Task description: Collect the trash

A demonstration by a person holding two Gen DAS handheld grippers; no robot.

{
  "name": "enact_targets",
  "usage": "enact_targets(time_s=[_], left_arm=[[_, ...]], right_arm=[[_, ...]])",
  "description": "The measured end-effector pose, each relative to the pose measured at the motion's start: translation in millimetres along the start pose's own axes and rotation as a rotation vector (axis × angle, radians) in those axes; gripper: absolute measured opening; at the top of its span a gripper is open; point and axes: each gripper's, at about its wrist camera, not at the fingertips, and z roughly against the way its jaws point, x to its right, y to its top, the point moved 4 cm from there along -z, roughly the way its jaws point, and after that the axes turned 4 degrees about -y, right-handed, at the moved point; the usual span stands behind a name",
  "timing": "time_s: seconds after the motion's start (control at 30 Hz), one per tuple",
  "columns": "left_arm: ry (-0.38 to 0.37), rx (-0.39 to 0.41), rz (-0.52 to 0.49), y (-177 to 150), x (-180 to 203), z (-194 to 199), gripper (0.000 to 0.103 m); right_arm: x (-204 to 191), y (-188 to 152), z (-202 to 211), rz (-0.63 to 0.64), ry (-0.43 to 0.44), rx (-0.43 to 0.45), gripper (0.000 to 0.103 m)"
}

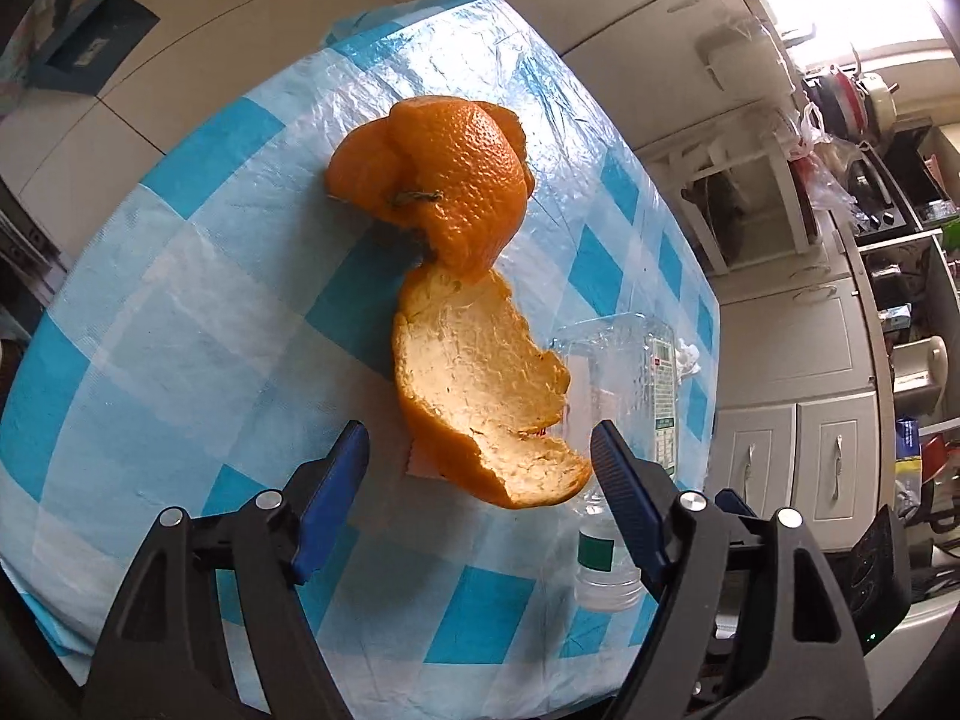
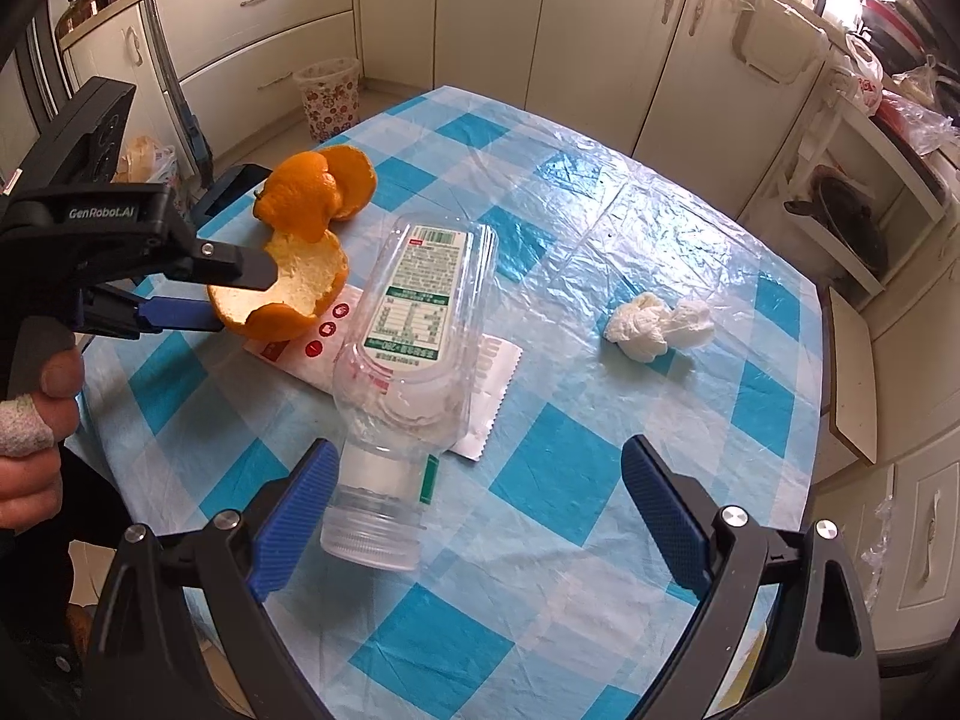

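A large orange peel [image 1: 462, 276] lies on the blue-checked tablecloth [image 1: 180, 312], its near curled end with the pale pith up. My left gripper [image 1: 479, 429] is open, with that near end between its blue pads and not pressed. From the right wrist view, the left gripper [image 2: 237, 295] straddles the peel [image 2: 300, 282] from the left, held by a hand [image 2: 30, 420]. A crushed clear plastic bottle [image 2: 414, 312] lies on a white wrapper [image 2: 300, 354]. My right gripper [image 2: 480, 447] is open, its left pad beside the bottle's neck. A crumpled tissue [image 2: 660, 324] lies to the right.
A floral waste bin [image 2: 330, 99] stands on the floor beyond the table's far left edge. Cream cabinets [image 2: 576, 30] line the walls behind. Cluttered shelves [image 1: 870, 192] stand to the right of the table. The bottle [image 1: 636, 372] sits just right of the peel.
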Motion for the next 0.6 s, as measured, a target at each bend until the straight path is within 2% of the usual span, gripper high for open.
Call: enact_targets(time_s=[0.07,0.1,0.13,0.23,0.3,0.4,0.47,0.53,0.6], left_arm=[[-0.003,-0.010,0.003,-2.2,2.1,-8.1,0.072],[0.001,-0.003,0.004,-2.9,3.1,-11.5,0.066],[0.021,0.007,-0.003,-2.7,3.6,-13.3,0.047],[0.170,0.031,-0.047,-1.4,-0.7,-16.2,0.010],[0.274,0.082,-0.124,-0.2,4.7,-6.1,0.005],[0.425,0.184,-0.318,-2.9,30.0,20.1,0.005],[0.533,0.224,-0.468,-11.9,45.9,31.0,0.005],[0.627,0.242,-0.583,-22.5,52.8,36.8,0.005],[0.687,0.217,-0.670,-30.6,54.5,36.7,0.005]], right_arm=[[-0.3,-1.1,-0.1,0.010,-0.005,-0.002,0.091],[-0.3,-1.5,-0.5,0.015,-0.008,-0.003,0.091],[-0.7,-1.7,-1.0,0.018,-0.010,-0.005,0.091],[-2.8,-1.2,-2.4,0.025,-0.010,-0.007,0.091],[-3.9,-0.4,-3.2,0.032,-0.014,-0.007,0.091],[-5.0,0.6,-3.0,0.030,-0.011,-0.006,0.091],[-6.2,0.2,-2.3,0.031,-0.009,-0.005,0.091],[-6.4,-0.8,-2.2,0.031,-0.007,-0.007,0.091],[-4.9,-2.3,-2.9,0.029,-0.008,-0.012,0.091]])
